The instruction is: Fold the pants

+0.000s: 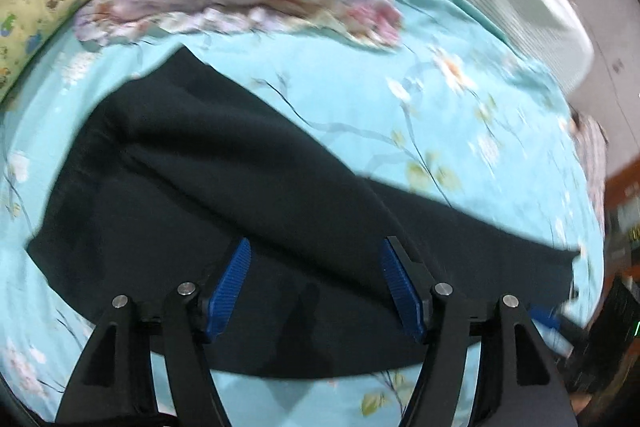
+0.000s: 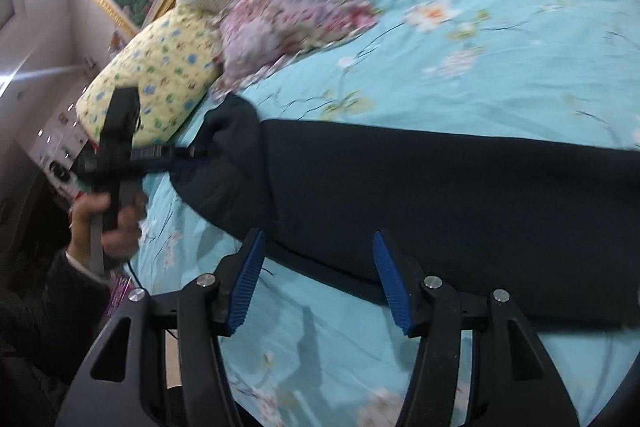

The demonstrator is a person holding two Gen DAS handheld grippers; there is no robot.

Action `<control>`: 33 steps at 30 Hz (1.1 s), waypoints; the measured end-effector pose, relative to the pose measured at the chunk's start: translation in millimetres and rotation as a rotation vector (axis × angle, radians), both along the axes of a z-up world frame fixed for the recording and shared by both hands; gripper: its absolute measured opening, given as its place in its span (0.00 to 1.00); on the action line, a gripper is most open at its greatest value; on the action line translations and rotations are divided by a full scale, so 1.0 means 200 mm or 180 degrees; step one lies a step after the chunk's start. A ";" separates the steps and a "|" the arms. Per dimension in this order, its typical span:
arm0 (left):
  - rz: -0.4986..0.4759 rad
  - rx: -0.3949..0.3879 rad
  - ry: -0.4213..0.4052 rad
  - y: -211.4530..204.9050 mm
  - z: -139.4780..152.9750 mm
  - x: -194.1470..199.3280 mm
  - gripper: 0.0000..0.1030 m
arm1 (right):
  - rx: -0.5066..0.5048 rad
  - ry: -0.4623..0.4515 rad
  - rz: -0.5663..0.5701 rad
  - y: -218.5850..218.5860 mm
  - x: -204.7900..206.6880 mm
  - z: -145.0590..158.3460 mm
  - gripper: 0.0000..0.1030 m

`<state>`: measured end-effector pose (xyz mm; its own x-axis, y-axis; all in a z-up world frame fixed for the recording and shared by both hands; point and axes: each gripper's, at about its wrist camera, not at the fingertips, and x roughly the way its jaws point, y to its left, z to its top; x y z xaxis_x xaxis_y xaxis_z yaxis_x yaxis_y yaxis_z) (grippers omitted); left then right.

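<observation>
Pants lie dark and flat across the bed, right under your two grippers. Your left gripper hangs over the cloth with its blue pads spread apart, pinching nothing. Your right gripper is spread too, above the near edge of the pants. Farther, at the left end of the pants, your left hand holds its tool. Beyond lie a yellow pillow and a floral pillow, just beside each other.
</observation>
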<state>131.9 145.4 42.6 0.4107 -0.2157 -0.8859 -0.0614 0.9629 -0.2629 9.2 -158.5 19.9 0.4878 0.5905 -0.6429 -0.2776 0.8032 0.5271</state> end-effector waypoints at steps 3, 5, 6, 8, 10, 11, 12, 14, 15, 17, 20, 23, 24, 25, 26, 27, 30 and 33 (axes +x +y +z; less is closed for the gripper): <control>0.0126 0.0019 0.0110 0.03 0.04 0.16 0.70 | -0.0068 -0.0017 0.0208 0.14 0.06 0.00 0.56; 0.0191 0.0213 0.0302 0.04 0.06 0.31 0.72 | -0.0124 -0.0051 0.0363 0.24 0.10 0.00 0.56; 0.0182 0.0299 0.0393 0.03 0.06 0.39 0.72 | -0.0118 -0.0055 0.0441 0.28 0.12 0.00 0.56; 0.0142 0.0573 0.0629 0.00 0.03 0.53 0.73 | -0.0158 -0.0051 0.0541 0.35 0.17 0.00 0.56; 0.0096 0.0885 0.0867 -0.02 -0.01 0.64 0.72 | -0.0222 -0.0064 0.0611 0.41 0.22 -0.01 0.56; 0.0088 0.0993 0.0967 -0.03 -0.04 0.69 0.72 | -0.0255 -0.0058 0.0624 0.42 0.23 -0.02 0.56; 0.0088 0.1072 0.1040 -0.03 -0.07 0.72 0.72 | -0.0328 -0.0051 0.0645 0.46 0.26 -0.03 0.56; 0.0072 0.1233 0.1186 -0.03 -0.13 0.77 0.72 | -0.0346 -0.0003 0.0724 0.50 0.31 -0.05 0.56; 0.0063 0.1252 0.1239 -0.03 -0.16 0.77 0.70 | -0.0343 0.0035 0.0761 0.52 0.33 -0.07 0.56; 0.0055 0.1190 0.1308 -0.01 -0.21 0.76 0.57 | -0.0364 0.0091 0.0844 0.56 0.36 -0.10 0.56; 0.0052 0.1120 0.1211 0.05 -0.23 0.70 0.35 | -0.0447 0.0024 0.0934 0.63 0.36 -0.11 0.56; 0.0147 0.0784 0.0914 0.14 -0.17 0.60 0.15 | -0.0439 0.0032 0.0976 0.65 0.37 -0.13 0.23; 0.0186 0.0674 0.0805 0.18 -0.14 0.56 0.13 | -0.0450 0.0053 0.0970 0.65 0.37 -0.14 0.06; 0.0230 0.0538 0.0648 0.21 -0.10 0.51 0.11 | -0.0473 0.0019 0.0952 0.66 0.37 -0.14 0.06; 0.0298 0.0408 0.0499 0.26 -0.07 0.45 0.10 | -0.0473 -0.0027 0.0947 0.65 0.36 -0.13 0.06; 0.0363 0.0287 0.0383 0.30 -0.04 0.39 0.10 | -0.0462 -0.0062 0.0942 0.65 0.35 -0.12 0.06; 0.0582 -0.0126 0.0070 0.41 0.02 0.18 0.09 | -0.0393 -0.0188 0.0921 0.63 0.28 -0.05 0.06; 0.0743 -0.0332 -0.0002 0.46 -0.02 0.02 0.07 | -0.0395 -0.0299 0.0913 0.63 0.24 0.00 0.06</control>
<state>135.5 236.4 38.5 0.4607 -0.2050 -0.8636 -0.2787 0.8903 -0.3601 56.3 -32.5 19.3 0.3733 0.6325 -0.6786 -0.5448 0.7416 0.3915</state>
